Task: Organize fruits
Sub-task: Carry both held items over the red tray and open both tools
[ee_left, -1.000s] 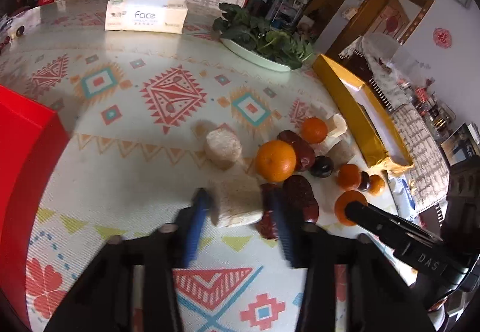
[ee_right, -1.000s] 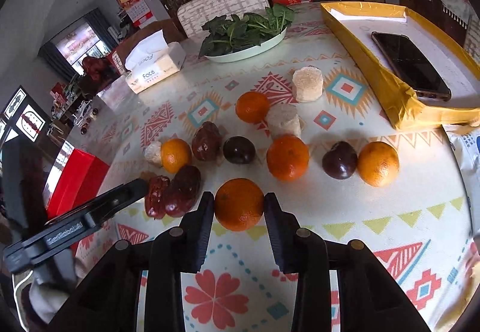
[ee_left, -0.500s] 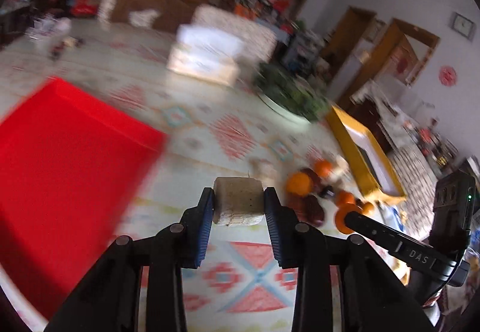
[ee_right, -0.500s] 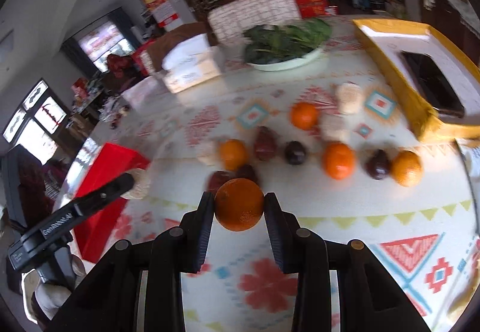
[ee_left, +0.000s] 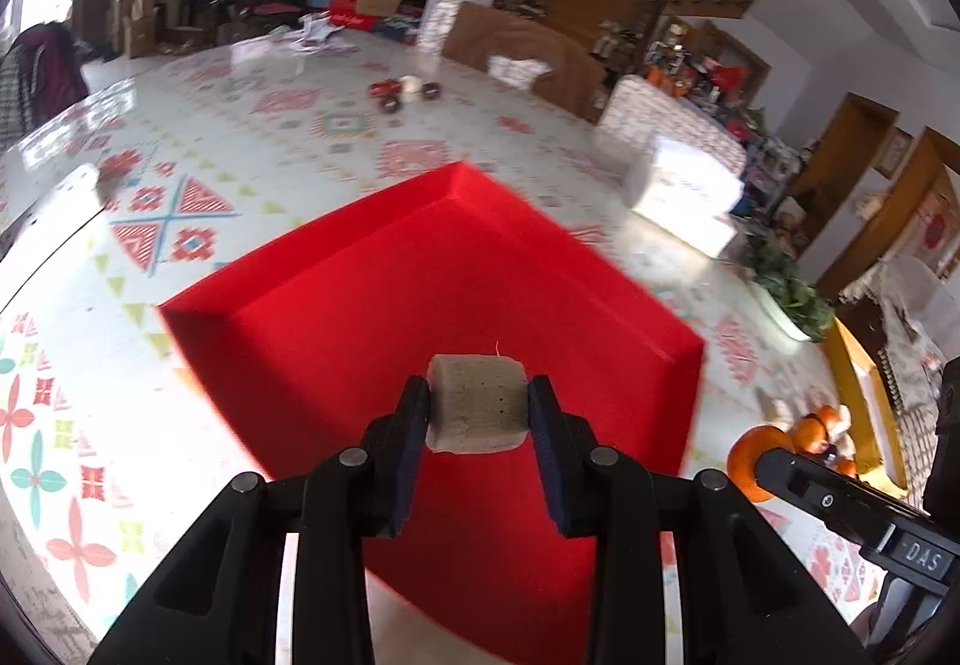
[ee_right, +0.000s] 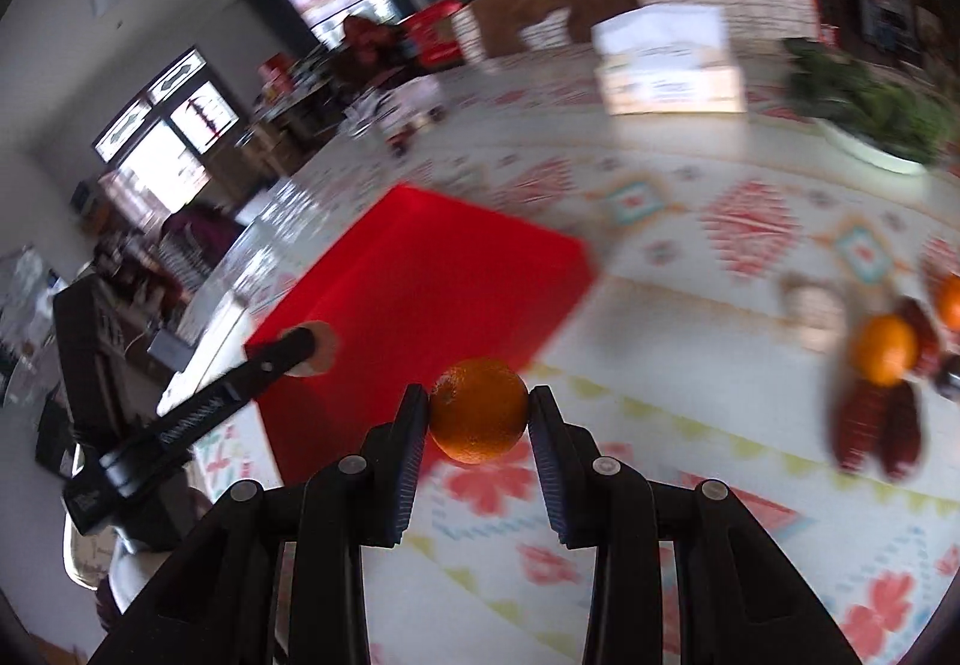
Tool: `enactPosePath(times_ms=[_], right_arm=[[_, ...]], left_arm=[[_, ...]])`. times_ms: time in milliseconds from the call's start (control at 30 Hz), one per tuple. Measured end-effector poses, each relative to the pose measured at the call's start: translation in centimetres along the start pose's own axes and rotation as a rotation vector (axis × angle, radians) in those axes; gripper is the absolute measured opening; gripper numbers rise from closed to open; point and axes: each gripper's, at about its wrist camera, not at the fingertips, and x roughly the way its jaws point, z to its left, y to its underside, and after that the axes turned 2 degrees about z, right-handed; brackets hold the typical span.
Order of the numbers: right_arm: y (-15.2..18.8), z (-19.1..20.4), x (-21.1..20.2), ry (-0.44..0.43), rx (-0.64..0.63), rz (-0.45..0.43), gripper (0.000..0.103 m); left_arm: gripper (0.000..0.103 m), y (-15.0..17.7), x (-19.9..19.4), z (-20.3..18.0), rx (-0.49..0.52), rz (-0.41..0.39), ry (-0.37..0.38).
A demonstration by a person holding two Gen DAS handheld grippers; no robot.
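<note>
Left gripper clenched on a pale cylindrical fruit chunk, held over the empty red rectangular tray. Right gripper clamped on a round orange mandarin just near of that tray. Nothing sorted yet; more fruit waiting far right

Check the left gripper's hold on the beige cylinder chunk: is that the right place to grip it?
Yes, likely. The left gripper clamps the beige cylinder chunk across its curved sides at mid-height, coming from its near side. Its short, squat shape fits between the pads, and it sits level above the red tray.
</note>
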Motion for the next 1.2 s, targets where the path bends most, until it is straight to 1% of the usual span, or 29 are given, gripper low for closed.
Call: enactPosePath(times_ms=[100,133,167,267,333,400,467,567,667,733,767,867,967,1000,1200], right_arm=[[-0.4,1.7,2.6,-0.021,-0.017,0.040,0.038],[-0.4,1.7,2.6,-0.021,-0.017,0.040,0.038],[-0.5,2.6,4.2,-0.019,-0.033,0.061,0.038],[-0.1,3.8,5.7,0.000,-0.053,0.084,0.039],[0.0,3.9,5.7,0.010,-0.059,0.085,0.039],[0.0,4.0,5.6,0.013,-0.064,0.081,0.042],[0.0,4.1,5.3,0.010,-0.062,0.072,0.056],[0.2,4.2,4.1,0.025,-0.068,0.038,0.057],[1.0,5.1,3.4,0.046,-0.102,0.032,0.057],[1.9,6.1,3.6,0.105,-0.147,0.043,0.057],[2.6,6.8,3.9,0.164,-0.178,0.047,0.057],[4.0,7.7,4.9,0.286,-0.227,0.055,0.059],[4.6,7.5,5.5,0.310,-0.236,0.080,0.060],[4.6,6.9,5.2,0.313,-0.227,0.073,0.060],[4.4,4.6,4.2,0.366,-0.197,0.068,0.061]], left_arm=[[0.033,0.0,0.2,1.2,-0.016,0.004,-0.012],[0.033,0.0,0.2,1.5,-0.019,0.003,-0.013],[0.033,0.0,0.2,1.8,-0.023,0.003,-0.011],[0.033,0.1,0.2,2.1,-0.031,0.006,-0.008],[0.033,0.1,0.0,2.4,-0.039,-0.003,-0.004],[0.039,0.0,-0.4,2.5,-0.048,-0.013,-0.004],[0.044,-0.1,-0.8,2.6,-0.059,-0.024,0.004],[0.045,-0.1,-1.7,2.4,-0.059,-0.048,-0.007],[0.049,0.0,-2.6,2.0,-0.057,-0.079,-0.028],[0.049,0.1,-3.2,1.5,-0.050,-0.102,-0.046],[0.049,0.1,-3.6,1.2,-0.042,-0.116,-0.054],[0.051,0.3,-4.7,0.4,-0.015,-0.152,-0.081],[0.055,0.4,-5.8,-0.2,-0.001,-0.181,-0.089],[0.055,0.5,-6.0,-0.4,0.003,-0.184,-0.086],[0.055,0.8,-6.4,-1.6,0.021,-0.181,-0.074]])
